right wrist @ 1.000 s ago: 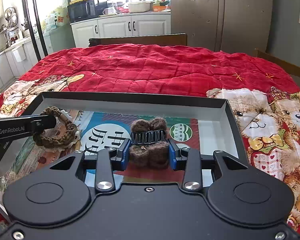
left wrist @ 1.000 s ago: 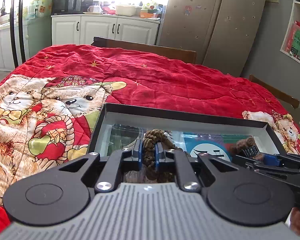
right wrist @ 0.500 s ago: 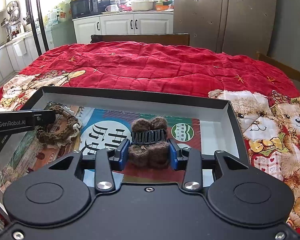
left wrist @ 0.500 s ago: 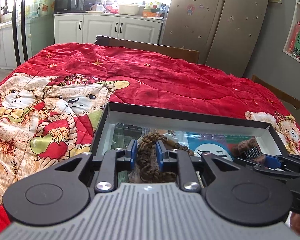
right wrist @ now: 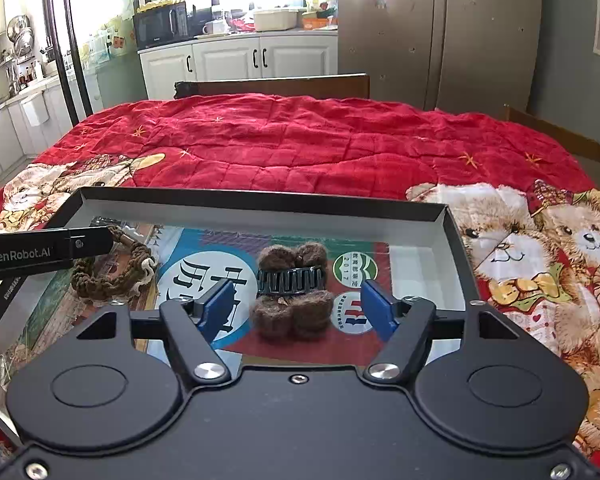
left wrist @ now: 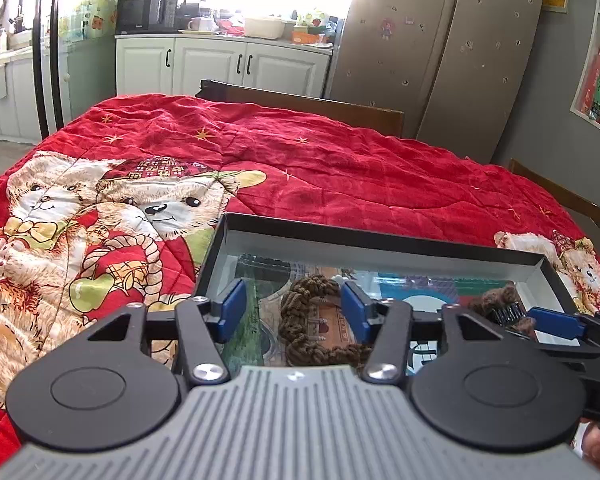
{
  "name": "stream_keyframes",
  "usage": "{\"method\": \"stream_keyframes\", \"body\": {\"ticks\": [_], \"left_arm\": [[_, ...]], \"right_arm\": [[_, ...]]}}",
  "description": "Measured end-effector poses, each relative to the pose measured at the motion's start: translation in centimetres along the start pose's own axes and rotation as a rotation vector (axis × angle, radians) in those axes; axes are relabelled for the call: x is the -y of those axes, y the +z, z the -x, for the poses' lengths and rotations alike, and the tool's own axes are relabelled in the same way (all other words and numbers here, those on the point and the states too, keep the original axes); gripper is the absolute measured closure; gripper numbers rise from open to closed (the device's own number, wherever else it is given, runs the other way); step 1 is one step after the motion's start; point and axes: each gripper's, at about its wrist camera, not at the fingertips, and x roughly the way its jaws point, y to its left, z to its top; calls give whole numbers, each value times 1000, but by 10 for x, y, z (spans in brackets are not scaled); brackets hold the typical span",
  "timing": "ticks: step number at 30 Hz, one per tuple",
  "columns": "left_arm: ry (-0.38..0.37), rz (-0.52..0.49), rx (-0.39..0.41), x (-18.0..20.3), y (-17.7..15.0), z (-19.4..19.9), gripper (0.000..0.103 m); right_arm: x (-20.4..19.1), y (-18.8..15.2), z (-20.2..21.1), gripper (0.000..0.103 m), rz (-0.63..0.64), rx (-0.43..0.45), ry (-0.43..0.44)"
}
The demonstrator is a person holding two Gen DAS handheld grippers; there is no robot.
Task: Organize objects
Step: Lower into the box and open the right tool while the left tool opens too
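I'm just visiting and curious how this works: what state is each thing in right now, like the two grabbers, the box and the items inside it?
Left gripper: jaws open, either side of the braided band.
Right gripper: jaws open, either side of the hair claw.
Braided band: lying loose in the box, left side.
Furry hair claw: lying free in the middle of the box.
Box: open, no lid on.

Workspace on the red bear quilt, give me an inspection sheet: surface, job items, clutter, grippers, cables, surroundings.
Surface: red bear quilt, wrinkled, covering the table.
Job's things: shallow black tray on the quilt; braided brown band lying at its left; furry brown hair claw lying near its middle, on printed sheets.
Clutter: nothing seen.
Grippers: left gripper open around the band; right gripper open around the claw.
Cables: nothing seen.
Surroundings: white cabinets, microwave, steel fridge, wooden chair back.
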Motion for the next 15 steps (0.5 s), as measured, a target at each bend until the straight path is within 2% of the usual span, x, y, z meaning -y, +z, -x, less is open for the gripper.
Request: {"method": "stream_keyframes", "body": {"ticks": [15], "left_arm": [[5,-36,72,6,2,19,20]], "right_arm": [[4,1,15,32,-12,51,-17]]}}
